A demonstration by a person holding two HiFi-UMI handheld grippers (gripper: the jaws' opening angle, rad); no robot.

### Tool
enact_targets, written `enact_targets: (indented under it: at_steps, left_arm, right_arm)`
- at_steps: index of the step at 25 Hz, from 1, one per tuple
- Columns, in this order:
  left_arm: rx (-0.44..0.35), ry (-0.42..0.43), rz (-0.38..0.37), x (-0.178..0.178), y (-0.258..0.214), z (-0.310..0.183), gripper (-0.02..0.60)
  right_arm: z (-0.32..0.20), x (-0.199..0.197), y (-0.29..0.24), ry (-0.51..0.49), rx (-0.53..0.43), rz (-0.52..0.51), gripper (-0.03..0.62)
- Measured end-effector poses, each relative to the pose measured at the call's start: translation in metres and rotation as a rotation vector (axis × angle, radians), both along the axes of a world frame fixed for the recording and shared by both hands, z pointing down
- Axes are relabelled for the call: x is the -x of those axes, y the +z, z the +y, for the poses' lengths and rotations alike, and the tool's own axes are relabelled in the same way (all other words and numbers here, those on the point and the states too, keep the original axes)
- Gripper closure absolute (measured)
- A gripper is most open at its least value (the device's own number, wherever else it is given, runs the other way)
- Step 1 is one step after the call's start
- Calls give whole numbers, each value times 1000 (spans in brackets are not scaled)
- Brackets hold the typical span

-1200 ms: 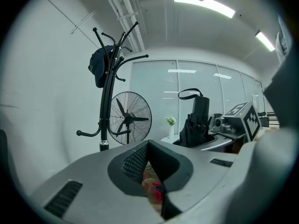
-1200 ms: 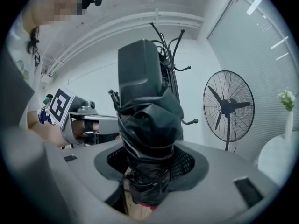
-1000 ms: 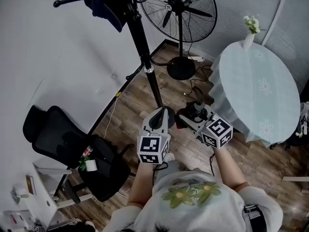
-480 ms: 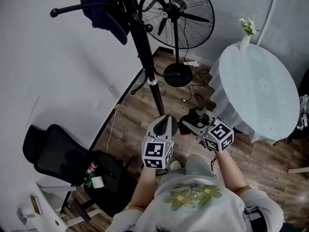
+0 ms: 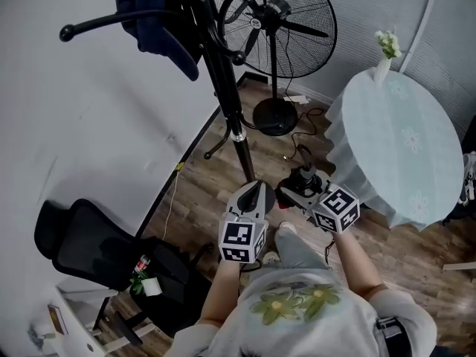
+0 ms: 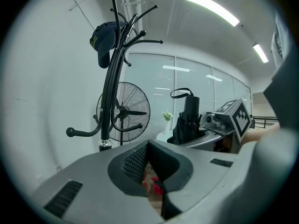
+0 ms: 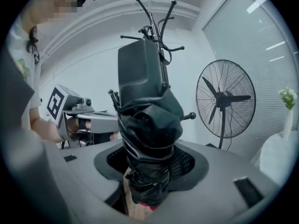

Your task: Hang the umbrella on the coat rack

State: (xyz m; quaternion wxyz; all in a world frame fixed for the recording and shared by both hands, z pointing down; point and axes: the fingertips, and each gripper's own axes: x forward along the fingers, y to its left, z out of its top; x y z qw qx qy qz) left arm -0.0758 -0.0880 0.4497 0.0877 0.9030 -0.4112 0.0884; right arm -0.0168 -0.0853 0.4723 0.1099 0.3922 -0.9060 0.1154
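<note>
My right gripper (image 7: 148, 167) is shut on a folded black umbrella (image 7: 147, 120) that stands upright between its mesh pads, blocky handle on top. In the head view the umbrella (image 5: 303, 178) sits low at centre, just ahead of the right gripper (image 5: 296, 192). The left gripper (image 5: 253, 188) floats beside it, shut and holding nothing; its jaw tips meet in the left gripper view (image 6: 148, 144). The black coat rack (image 5: 223, 80) rises just beyond both grippers, with a dark cap (image 5: 160, 21) on one hook. The left gripper view shows several free hooks (image 6: 140, 34) on the rack.
A large black pedestal fan (image 5: 279, 21) stands behind the rack, cables trailing from its base. A round table with a pale cloth (image 5: 394, 140) and a small flower vase (image 5: 385, 50) is at the right. A black office chair (image 5: 89, 236) is at the lower left by the white wall.
The person has stepped closer to the coat rack, carrying both grippers forward. The rack looms larger and the chair has slid back. The grip on the umbrella is unchanged.
</note>
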Motion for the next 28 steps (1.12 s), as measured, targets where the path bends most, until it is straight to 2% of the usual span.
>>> enact_targets:
  at_steps: [13,28]
  left_arm:
    - [-30,-24,-37,-18,-10,-62,580]
    - [3,-131,-64,-17,10,-110,580]
  right_arm:
    - [-83,-8,14,-70,23,36,368]
    - [-124,-13,77,-184,135,92,368]
